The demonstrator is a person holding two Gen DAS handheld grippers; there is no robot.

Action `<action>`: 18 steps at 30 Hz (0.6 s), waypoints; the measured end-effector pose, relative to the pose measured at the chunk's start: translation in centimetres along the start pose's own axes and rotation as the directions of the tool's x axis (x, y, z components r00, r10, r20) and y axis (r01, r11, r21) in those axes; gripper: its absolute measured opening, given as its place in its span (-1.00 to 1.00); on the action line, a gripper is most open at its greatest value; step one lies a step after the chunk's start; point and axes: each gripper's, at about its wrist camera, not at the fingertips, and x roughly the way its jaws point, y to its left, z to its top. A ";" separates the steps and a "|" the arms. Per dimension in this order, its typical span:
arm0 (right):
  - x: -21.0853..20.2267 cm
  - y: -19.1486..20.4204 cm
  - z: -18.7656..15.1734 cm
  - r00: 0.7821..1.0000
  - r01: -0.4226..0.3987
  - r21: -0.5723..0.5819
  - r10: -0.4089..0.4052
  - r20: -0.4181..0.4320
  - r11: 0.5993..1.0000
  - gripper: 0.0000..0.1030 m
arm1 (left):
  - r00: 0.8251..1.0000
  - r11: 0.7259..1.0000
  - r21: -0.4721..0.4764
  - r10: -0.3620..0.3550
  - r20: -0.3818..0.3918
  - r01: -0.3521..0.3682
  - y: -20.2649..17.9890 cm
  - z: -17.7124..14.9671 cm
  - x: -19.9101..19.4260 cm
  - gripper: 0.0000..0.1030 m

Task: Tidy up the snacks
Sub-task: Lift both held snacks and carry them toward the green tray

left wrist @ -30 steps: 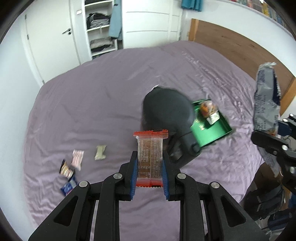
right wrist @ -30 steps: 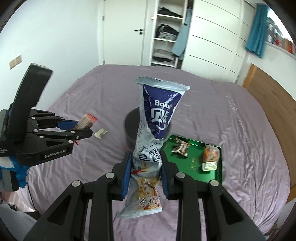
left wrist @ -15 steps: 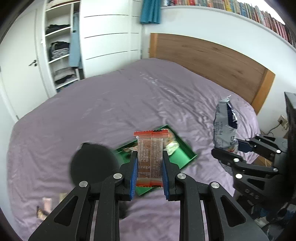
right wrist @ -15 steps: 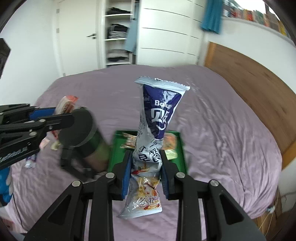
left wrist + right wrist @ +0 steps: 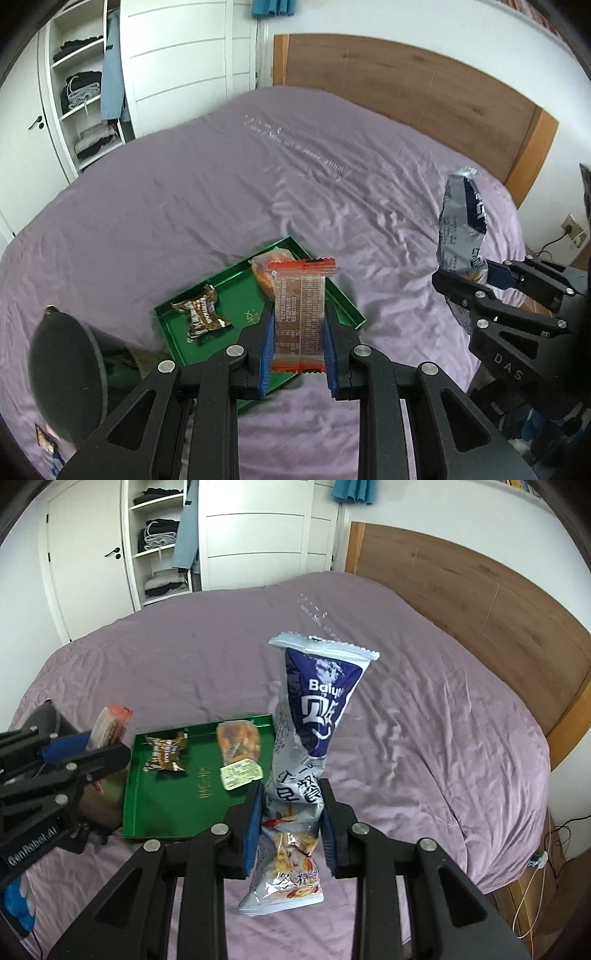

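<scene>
soft even daylight, no harsh shadows; heavy fisheye bending with dark corners, slight motion blur at the left edges.

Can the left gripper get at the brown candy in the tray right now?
Probably not yet. The left gripper is shut on a red-edged bar, so it has no free grip. The path looks open: the brown candy lies uncovered in the green tray, just ahead and left.

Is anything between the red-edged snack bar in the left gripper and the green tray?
Nothing visible. The left gripper holds the bar over the near side of the tray, with open green floor below. The brown candy and orange packet lie farther back, off that path.
</scene>
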 end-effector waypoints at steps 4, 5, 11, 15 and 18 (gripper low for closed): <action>2.3 -0.3 0.5 1.000 -0.024 0.009 0.024 -0.018 1.000 -1.00 | 0.999 0.999 -0.014 0.031 -0.028 -0.031 -0.9 0.6 2.3 -0.62; 2.7 -0.2 0.5 0.999 -0.029 0.008 0.029 -0.022 1.000 -1.00 | 0.999 0.999 -0.016 0.032 -0.036 -0.033 -1.0 0.7 2.8 -0.62; 6.7 0.5 1.1 0.996 -0.080 -0.006 0.080 -0.049 0.997 -1.00 | 0.994 0.996 -0.044 0.071 -0.078 -0.074 -0.5 0.8 5.7 -0.62; 10.2 1.7 0.8 0.989 -0.118 -0.031 0.114 -0.090 0.993 -1.00 | 0.987 0.989 -0.071 0.121 -0.102 -0.129 0.7 0.1 8.1 -0.62; 12.8 3.2 0.2 0.984 -0.136 -0.063 0.127 -0.126 0.989 -1.00 | 0.981 0.980 -0.100 0.159 -0.112 -0.171 1.7 -1.0 10.3 -0.62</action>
